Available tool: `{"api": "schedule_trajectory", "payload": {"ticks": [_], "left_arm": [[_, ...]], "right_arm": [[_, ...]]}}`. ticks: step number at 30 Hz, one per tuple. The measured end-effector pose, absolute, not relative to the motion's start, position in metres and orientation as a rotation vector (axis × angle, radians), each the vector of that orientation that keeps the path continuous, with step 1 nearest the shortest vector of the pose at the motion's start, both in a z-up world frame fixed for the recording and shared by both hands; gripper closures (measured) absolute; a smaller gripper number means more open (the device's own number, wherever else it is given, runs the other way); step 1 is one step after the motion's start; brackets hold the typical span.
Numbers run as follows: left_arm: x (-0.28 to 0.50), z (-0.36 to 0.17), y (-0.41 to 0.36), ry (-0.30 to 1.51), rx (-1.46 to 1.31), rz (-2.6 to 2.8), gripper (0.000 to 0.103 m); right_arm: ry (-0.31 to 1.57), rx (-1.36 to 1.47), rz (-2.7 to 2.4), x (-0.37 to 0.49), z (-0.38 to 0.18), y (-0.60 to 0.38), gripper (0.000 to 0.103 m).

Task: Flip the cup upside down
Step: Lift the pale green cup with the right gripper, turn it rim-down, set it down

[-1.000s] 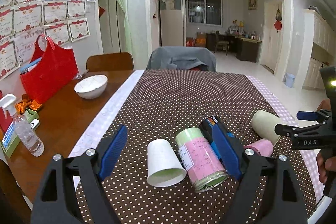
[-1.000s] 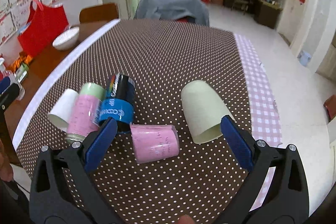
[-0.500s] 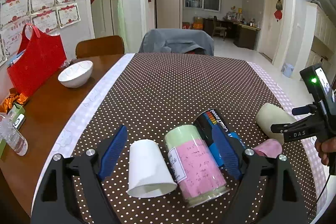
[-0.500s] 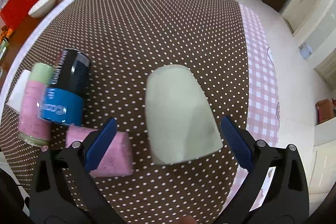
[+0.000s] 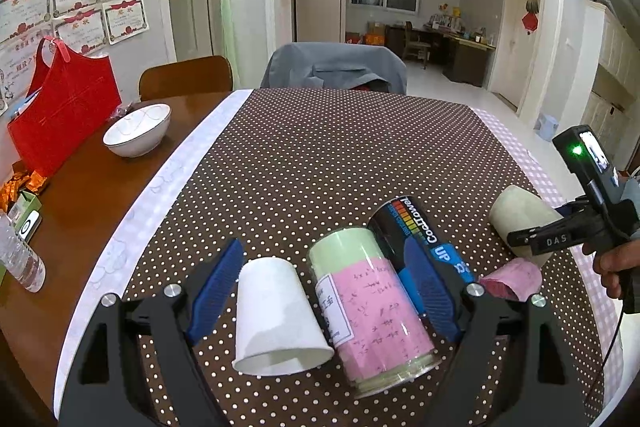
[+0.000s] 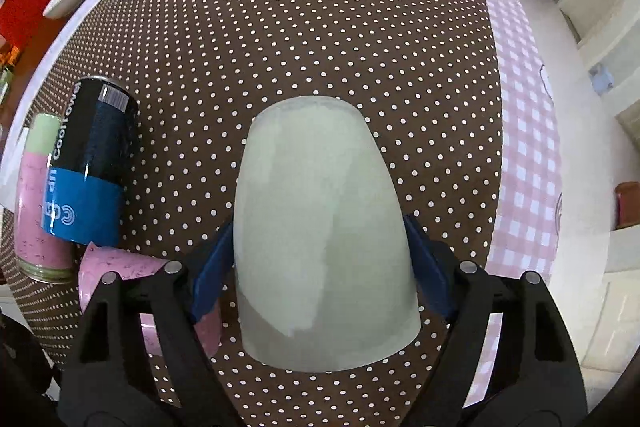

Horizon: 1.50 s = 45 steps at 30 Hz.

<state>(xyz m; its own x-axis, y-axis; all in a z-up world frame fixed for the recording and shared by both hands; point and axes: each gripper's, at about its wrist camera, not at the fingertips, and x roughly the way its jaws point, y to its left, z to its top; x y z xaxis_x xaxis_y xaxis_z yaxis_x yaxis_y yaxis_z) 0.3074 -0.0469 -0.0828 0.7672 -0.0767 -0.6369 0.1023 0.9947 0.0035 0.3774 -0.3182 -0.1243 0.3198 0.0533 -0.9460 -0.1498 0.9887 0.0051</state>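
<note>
A pale green cup lies on its side on the dotted tablecloth, mouth toward the camera. My right gripper straddles it, blue pads at both sides, seemingly touching; it also shows in the left wrist view. My left gripper is open over a white paper cup and a pink-and-green tumbler, both on their sides. A black and blue can and a small pink cup lie beside them.
A white bowl, a red bag and a spray bottle sit on the bare wood at left. A chair with a grey cover stands at the far end. The table edge is just right of the green cup.
My right gripper moved forward and down over the green cup and narrowed around it. My left gripper came closer to the white cup and tumbler.
</note>
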Motion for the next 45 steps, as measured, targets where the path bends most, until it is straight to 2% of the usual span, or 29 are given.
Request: {"api": "schedule_trajectory", "payload": {"ticks": [10,18,31,45], "left_arm": [[0.277,-0.070,-0.040,0.657,0.030,-0.092,0.021],[0.244,-0.060,-0.031,0.621,0.027,-0.080,0.021],[0.192,-0.049,-0.011,0.562,0.016,-0.039,0.021],[0.150,-0.056,-0.001,0.545,0.013,-0.022,0.021]], "right_arm": [[1.082,0.049,0.113,0.345,-0.079,-0.331,0.025],[0.971,0.103,0.182,0.305,-0.042,-0.302,0.026],[0.847,0.093,0.292,0.238,-0.031,-0.245,0.026],[0.743,0.075,0.253,0.173,-0.065,-0.192,0.026]]}}
